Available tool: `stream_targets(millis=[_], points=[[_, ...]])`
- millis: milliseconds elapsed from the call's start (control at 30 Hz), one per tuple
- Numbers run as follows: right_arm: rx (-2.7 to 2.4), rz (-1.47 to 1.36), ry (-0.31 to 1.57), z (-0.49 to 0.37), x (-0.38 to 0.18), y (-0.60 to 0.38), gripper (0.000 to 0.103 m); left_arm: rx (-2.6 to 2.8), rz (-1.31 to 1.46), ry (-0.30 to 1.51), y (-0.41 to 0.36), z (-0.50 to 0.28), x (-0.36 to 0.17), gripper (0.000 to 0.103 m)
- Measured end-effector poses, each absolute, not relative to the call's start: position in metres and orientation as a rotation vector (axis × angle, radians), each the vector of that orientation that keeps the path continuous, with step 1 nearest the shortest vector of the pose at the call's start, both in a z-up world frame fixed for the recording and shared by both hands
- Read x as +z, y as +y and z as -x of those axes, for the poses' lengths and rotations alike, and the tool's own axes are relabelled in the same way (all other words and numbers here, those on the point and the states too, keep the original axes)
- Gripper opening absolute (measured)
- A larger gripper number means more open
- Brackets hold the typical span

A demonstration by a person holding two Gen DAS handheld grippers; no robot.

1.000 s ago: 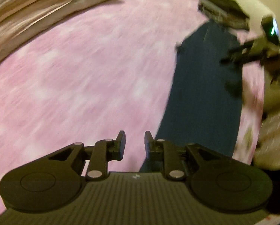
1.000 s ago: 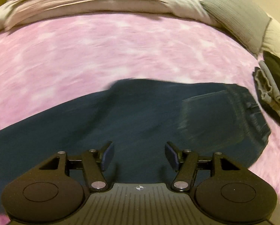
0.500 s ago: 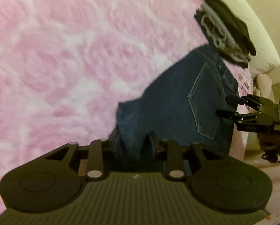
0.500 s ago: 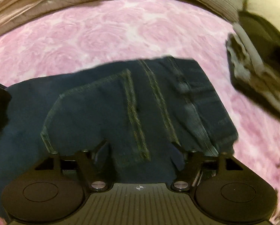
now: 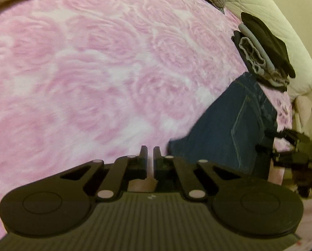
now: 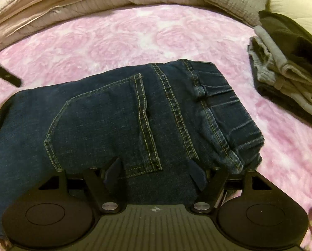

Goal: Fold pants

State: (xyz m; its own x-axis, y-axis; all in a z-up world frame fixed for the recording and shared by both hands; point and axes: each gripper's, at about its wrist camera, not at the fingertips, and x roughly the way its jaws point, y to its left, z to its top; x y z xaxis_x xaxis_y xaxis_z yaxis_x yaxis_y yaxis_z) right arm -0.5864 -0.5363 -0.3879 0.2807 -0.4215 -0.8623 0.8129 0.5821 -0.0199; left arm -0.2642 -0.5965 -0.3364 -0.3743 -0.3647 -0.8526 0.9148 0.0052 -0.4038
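the jeans (image 6: 118,121) lie folded at frame centre on the pink blanket (image 6: 114,39); right gripper (image 6: 156,170) spread wide over them, left gripper (image 5: 149,156) closed, empty.

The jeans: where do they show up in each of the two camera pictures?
Left wrist view: the jeans lie at the right, beside the camera's own jaws.
Right wrist view: the jeans fill the centre.
Shared landmark: the pile of folded clothes just past the waistband.
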Motion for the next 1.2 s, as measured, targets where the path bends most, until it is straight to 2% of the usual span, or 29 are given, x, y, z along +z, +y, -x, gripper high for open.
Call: stream_targets(millis=[167, 233, 367, 500, 667, 800, 1000, 1200], points=[[-1.032, -0.465, 1.053, 0.566, -0.374, -0.503, 0.069, -1.533, -0.686, 1.184, -0.506, 0.224, -0.303, 0.007], [-1.038, -0.485, 1.014, 0.553, -0.362, -0.475, 0.069, -1.517, -0.705, 1.173, -0.462, 0.206, -0.294, 0.009], [-0.994, -0.481, 0.959, 0.504, -0.345, -0.390, 0.069, -1.556, -0.759, 1.144, -0.360, 0.162, -0.284, 0.017], [-0.925, -0.441, 0.916, 0.435, -0.334, -0.272, 0.069, -1.666, -0.841, 1.050, -0.264, 0.113, -0.275, 0.020], [-0.748, -0.335, 0.930, 0.337, -0.333, -0.117, 0.069, -1.836, -1.103, 0.728, -0.159, 0.078, -0.262, 0.029], [-0.509, -0.218, 0.942, 0.263, -0.331, -0.012, 0.069, -1.934, -1.289, 0.520, -0.100, 0.068, -0.271, 0.029], [-0.283, -0.035, 0.986, 0.190, -0.368, 0.082, 0.069, -2.041, -1.382, 0.268, -0.047, 0.060, -0.298, 0.031], [-0.293, 0.132, 1.059, 0.168, -0.426, 0.111, 0.067, -2.126, -1.477, 0.014, -0.024, 0.062, -0.327, 0.033]])
